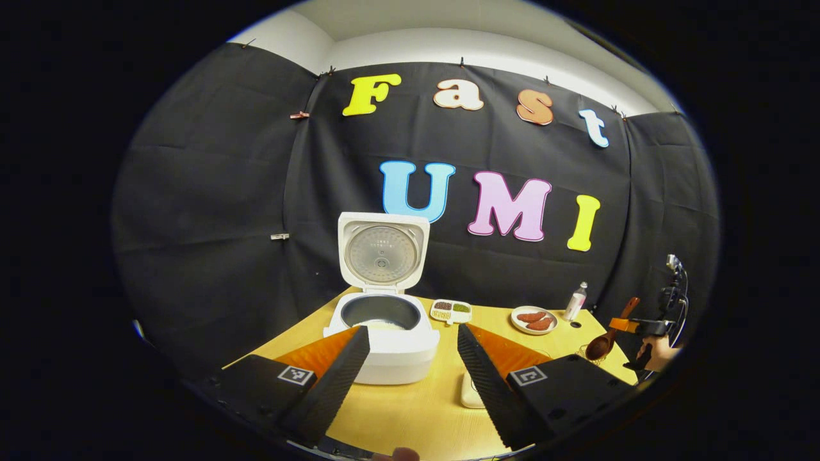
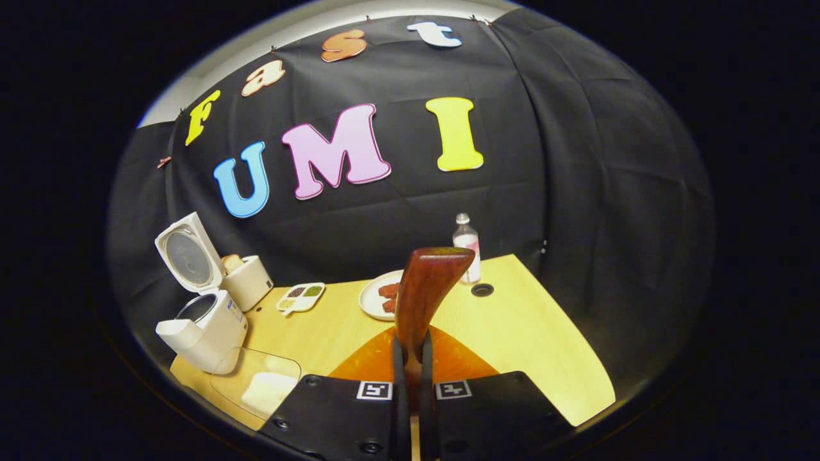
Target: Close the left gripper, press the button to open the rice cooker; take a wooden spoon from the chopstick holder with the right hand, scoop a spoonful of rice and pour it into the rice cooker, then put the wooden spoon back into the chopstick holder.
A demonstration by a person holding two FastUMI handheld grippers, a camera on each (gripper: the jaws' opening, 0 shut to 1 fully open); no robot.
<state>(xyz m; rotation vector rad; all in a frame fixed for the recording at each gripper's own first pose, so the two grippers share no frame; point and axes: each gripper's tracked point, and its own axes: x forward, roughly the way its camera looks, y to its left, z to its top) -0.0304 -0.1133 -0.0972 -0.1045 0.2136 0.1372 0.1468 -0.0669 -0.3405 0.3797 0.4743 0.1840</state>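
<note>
While the rice cooker (image 1: 382, 320) stood open near the desk's (image 2: 512, 320) back left, the right gripper (image 2: 410, 358) pinched the wooden spoon (image 2: 424, 298).
Left gripper (image 1: 410, 358) fingers were spread wide. The bowl, seemingly empty, hung over the holder at the right edge; lowering it straight, handle upright, would serve best.

A rice cooker (image 1: 382, 333), a divided dish (image 1: 451, 311), a plate (image 1: 533, 319) and a bottle (image 1: 576, 301) are carried by the tabletop (image 1: 416, 410).
</note>
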